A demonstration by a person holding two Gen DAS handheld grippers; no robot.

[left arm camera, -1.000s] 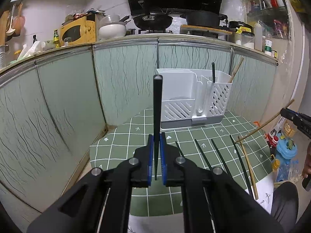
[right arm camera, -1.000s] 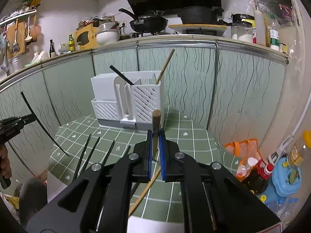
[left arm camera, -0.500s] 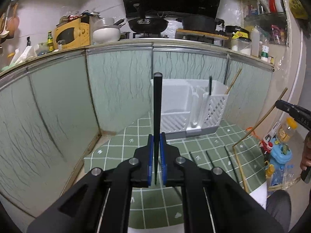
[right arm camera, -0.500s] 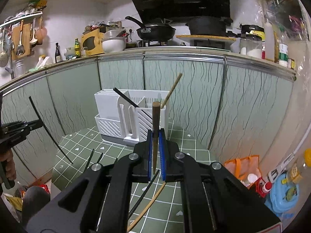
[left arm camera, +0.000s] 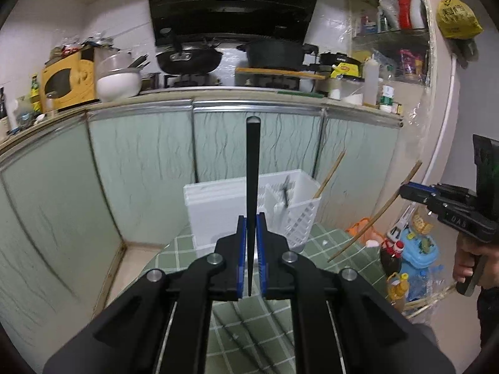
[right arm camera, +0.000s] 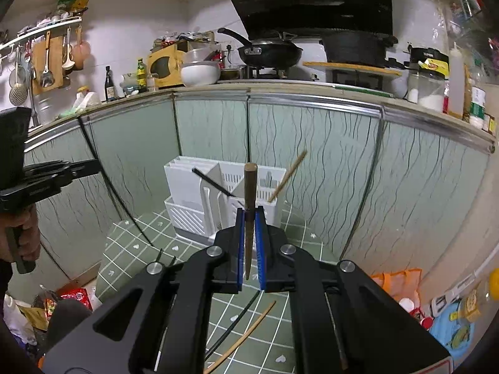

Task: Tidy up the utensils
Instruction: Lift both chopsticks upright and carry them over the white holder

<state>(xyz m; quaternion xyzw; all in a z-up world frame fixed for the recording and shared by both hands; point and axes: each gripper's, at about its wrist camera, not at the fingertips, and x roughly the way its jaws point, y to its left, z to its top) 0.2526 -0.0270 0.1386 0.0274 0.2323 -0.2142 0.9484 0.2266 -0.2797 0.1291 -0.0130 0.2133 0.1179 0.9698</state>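
1. Two chopsticks are held above a low table with a green tiled cloth (right arm camera: 149, 233): the left gripper (left arm camera: 251, 243) is clamped shut on a long black chopstick (left arm camera: 252, 187), the right gripper (right arm camera: 250, 243) on a brown wooden chopstick (right arm camera: 249, 205).
2. Each stick stands up between blue pads, its blunt end topmost, on the near side of a white slotted plastic utensil rack (right arm camera: 199, 205).
3. Standing at the far end of the table, the rack already holds one black chopstick (right arm camera: 212, 184) and one pale wooden chopstick (right arm camera: 287, 177), both leaning.
4. Only the right wrist view shows a black (right arm camera: 234, 324) and a wooden chopstick (right arm camera: 243, 336) lying on the cloth, nearer than the rack.
5. Only the left wrist view shows the right gripper (left arm camera: 414, 194) from the side, right of the rack, in a hand (left arm camera: 467, 258), its stick slanting downward.
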